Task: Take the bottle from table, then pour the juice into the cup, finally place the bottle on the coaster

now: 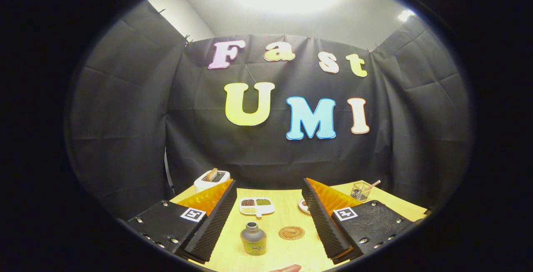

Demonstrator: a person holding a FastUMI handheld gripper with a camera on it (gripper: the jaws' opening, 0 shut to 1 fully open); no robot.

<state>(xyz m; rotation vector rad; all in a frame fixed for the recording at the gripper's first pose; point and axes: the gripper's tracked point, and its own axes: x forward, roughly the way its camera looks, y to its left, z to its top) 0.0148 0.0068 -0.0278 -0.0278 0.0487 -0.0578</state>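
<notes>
A small grey bottle (253, 239) with an open neck and a green label stands upright on the wooden table (287, 215), between my two fingers and nearer the left one. A round brown coaster (291, 233) lies flat on the table just right of the bottle. My gripper (268, 188) is open, its ribbed black pads wide apart, above the table, touching nothing. A partly hidden round white item (304, 205), possibly the cup, peeks from behind the right finger (322, 218).
A white divided dish (256, 206) of beans and grains sits beyond the bottle. A white toaster (211, 179) with a slice in it stands at the back left. A wire basket (360, 191) with a stick is at the back right. A fingertip (285, 268) shows at the near table edge.
</notes>
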